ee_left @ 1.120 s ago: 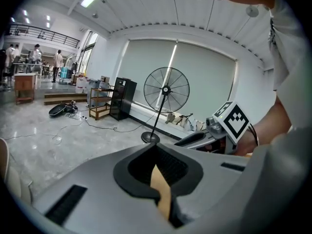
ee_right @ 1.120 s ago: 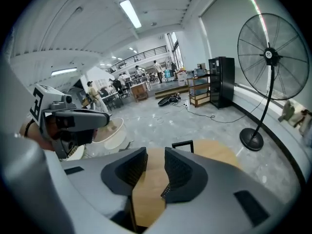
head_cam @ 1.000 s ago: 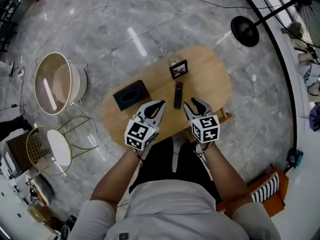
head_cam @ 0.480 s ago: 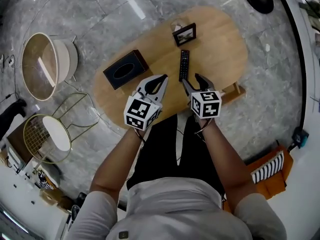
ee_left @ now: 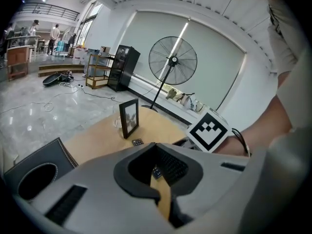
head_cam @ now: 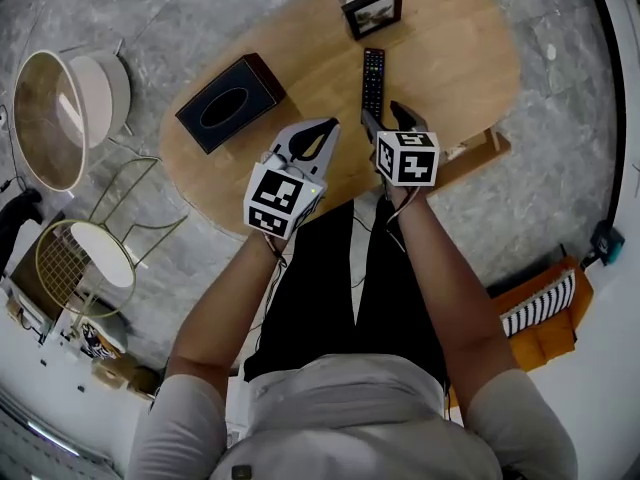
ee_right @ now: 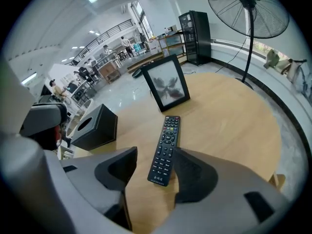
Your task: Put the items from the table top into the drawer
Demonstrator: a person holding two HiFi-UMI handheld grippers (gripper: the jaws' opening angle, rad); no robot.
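**Right hand-held gripper (ee_right: pixel 155 156) stood open over the remote's near end**

Its jaws had just been opening and stood wide apart, pointing steeply down at the wooden counter (head_cam: pixel 455 63). The near end of the black remote control (ee_right: pixel 165 147) lay between the two jaw tips. The pads did not press on it, and the remote lay flat on the wood.

The left hand-held gripper (head_cam: pixel 327 128) hovered just beside it, over the counter's near edge. Its jaw tips were together, and nothing was held between them. Through the hollow behind the tips a few remote buttons and a strip of wood showed.

The remote ran lengthwise away from the person, near the middle of the counter. Past its far end a black picture frame (head_cam: pixel 373 10) stood upright, apart from it and facing the person. A black tissue box (head_cam: pixel 228 108) sat well to the left of the remote, near the counter's left edge.

In the right gripper view a tall stand fan (ee_right: pixel 246 4) rose beyond the counter's far side. On the grey marble floor (head_cam: pixel 560 28) to the left stood a round white basket (head_cam: pixel 60 108) and a wire-framed stool (head_cam: pixel 88 258).
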